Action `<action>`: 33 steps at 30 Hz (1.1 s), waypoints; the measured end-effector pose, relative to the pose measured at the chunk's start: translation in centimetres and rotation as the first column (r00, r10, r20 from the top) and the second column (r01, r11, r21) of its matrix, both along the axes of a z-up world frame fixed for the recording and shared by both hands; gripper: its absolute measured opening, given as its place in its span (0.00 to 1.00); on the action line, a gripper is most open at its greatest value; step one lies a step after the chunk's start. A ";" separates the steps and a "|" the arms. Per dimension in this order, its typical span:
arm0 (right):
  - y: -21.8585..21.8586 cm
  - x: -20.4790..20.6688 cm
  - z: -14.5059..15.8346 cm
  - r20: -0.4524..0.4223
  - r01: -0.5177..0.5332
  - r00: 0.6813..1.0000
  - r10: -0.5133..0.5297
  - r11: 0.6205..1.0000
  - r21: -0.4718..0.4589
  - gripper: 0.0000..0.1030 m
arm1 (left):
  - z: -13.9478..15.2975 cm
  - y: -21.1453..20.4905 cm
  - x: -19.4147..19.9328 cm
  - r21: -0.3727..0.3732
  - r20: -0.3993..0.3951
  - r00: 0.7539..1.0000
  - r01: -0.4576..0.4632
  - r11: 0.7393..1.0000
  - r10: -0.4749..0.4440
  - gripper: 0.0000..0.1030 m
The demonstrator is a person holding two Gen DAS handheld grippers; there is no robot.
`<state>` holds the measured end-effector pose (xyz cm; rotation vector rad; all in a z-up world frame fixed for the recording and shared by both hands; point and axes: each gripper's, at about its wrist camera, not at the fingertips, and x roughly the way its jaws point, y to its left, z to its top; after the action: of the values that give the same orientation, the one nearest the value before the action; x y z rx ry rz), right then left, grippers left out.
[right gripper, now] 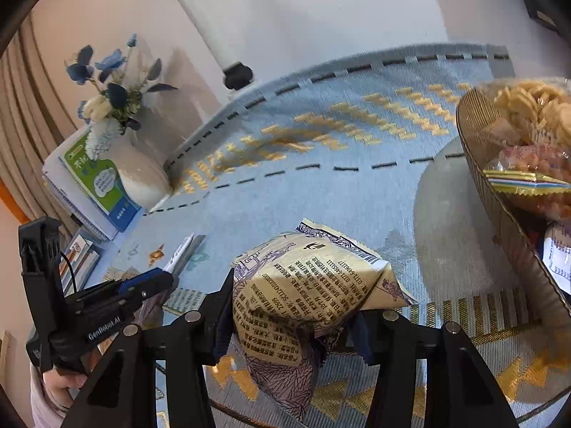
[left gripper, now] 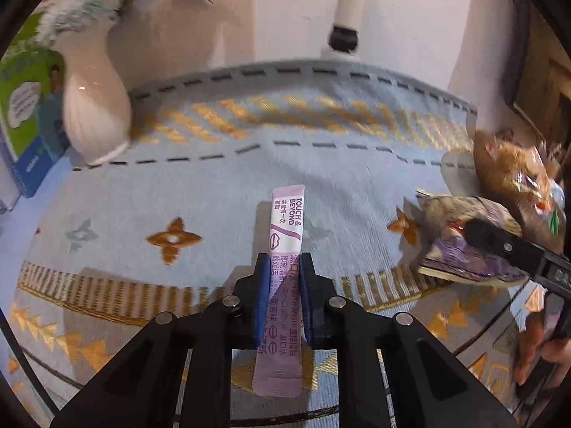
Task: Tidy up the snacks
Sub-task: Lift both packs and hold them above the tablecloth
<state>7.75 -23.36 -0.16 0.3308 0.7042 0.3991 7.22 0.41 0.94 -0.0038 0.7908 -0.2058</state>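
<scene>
My left gripper (left gripper: 283,260) is shut on a purple and white mouthwash stick sachet (left gripper: 285,228), held above the blue patterned tablecloth (left gripper: 321,171). My right gripper (right gripper: 292,292) is shut on a cream and purple snack packet (right gripper: 303,292), held above the cloth. That packet also shows in the left wrist view (left gripper: 467,246) with the right gripper (left gripper: 481,235) on it. The left gripper (right gripper: 157,281) and the sachet (right gripper: 182,249) show at the left of the right wrist view. A gold-rimmed basket (right gripper: 499,192) at the right holds several snack bags (right gripper: 531,114).
A white vase (left gripper: 92,107) with blue and white flowers stands at the back left, next to a green and blue book (left gripper: 25,107). A white post with a black base (left gripper: 344,35) stands behind the table. Snack bags (left gripper: 514,174) lie at the right.
</scene>
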 end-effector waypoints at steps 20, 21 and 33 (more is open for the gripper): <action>-0.3 -1.5 0.4 0.054 -0.034 0.998 0.030 0.996 0.079 0.51 | 0.7 1.2 -0.5 0.030 0.047 0.989 -0.142 0.989 0.141 0.12; -0.3 -1.6 0.4 0.057 -0.034 0.998 0.029 0.996 0.080 0.51 | 0.8 1.3 -0.7 0.031 0.059 0.986 -0.156 0.987 0.154 0.12; 0.4 -5.7 0.6 0.078 -0.092 0.993 0.084 0.990 0.106 0.51 | 1.4 1.8 -1.7 0.023 0.092 0.974 -0.208 0.978 0.205 0.12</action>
<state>2.00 -22.99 0.42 0.3872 0.6274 0.5323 5.51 2.20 2.38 -0.0460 0.6986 0.0039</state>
